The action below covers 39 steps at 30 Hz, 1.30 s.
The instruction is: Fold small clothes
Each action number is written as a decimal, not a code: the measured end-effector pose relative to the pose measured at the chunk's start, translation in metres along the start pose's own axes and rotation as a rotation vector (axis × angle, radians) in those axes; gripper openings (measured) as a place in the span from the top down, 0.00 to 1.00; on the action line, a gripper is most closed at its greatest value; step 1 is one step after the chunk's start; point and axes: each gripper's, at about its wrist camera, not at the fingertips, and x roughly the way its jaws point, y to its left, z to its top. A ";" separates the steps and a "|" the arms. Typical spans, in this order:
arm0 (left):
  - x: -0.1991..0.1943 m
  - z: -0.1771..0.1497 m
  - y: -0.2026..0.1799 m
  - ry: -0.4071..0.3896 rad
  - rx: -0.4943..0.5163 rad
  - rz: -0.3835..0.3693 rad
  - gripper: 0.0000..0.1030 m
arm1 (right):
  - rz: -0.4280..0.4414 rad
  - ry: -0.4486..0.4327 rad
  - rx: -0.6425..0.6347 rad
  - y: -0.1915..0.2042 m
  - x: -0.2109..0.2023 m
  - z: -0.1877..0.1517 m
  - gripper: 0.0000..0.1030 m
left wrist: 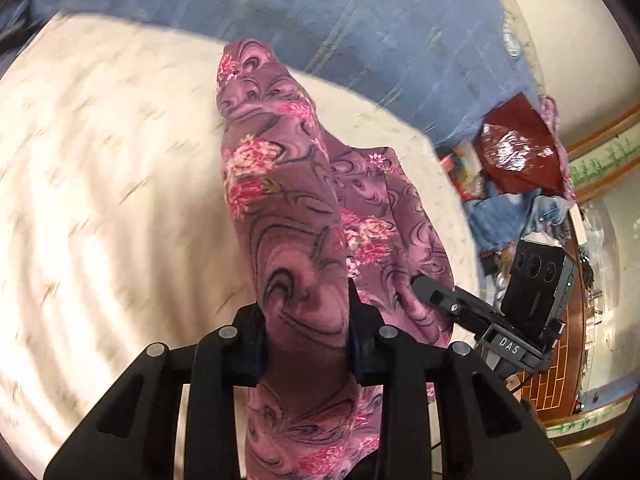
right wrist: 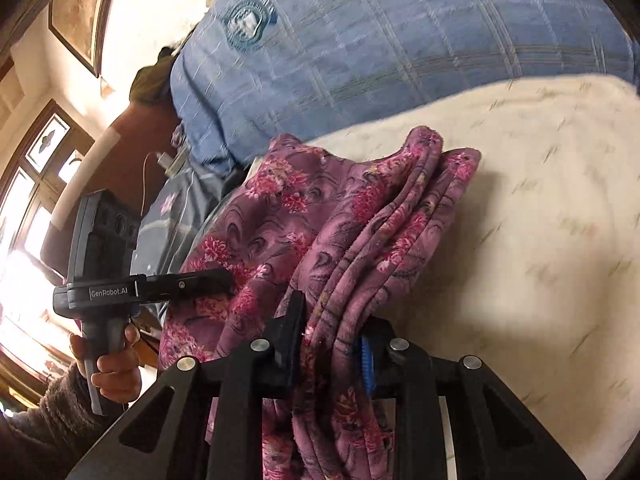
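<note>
A purple fleece garment with pink flowers [left wrist: 280,184] hangs over the cream bed cover [left wrist: 100,168]. My left gripper [left wrist: 306,344] is shut on a bunched part of it. My right gripper [right wrist: 332,344] is shut on several stacked folds of the same garment [right wrist: 320,216]. In the left wrist view the right gripper's body [left wrist: 472,308] shows at the garment's right edge. In the right wrist view the left gripper [right wrist: 224,276] shows at the garment's left edge, held by a hand [right wrist: 112,368]. Both views are motion-blurred.
A blue checked quilt [right wrist: 360,40] lies bunched at the far side of the cream cover [right wrist: 540,220]. A dark red plastic bag [left wrist: 516,148] and blue clothes [left wrist: 508,216] sit beyond the bed's right edge. A window [right wrist: 28,184] is on the left.
</note>
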 end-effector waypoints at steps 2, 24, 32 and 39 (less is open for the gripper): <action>0.004 -0.013 0.017 0.018 -0.028 0.024 0.70 | -0.023 0.027 0.021 -0.002 0.011 -0.017 0.73; 0.055 0.040 0.003 -0.097 0.219 0.452 0.38 | -0.308 -0.061 -0.100 0.000 0.058 0.006 0.55; 0.005 -0.032 -0.020 -0.210 0.396 0.452 0.21 | -0.308 -0.026 -0.323 0.042 0.019 -0.034 0.28; 0.017 -0.059 0.006 -0.172 0.280 0.437 0.21 | -0.435 -0.015 -0.082 0.012 0.025 -0.058 0.00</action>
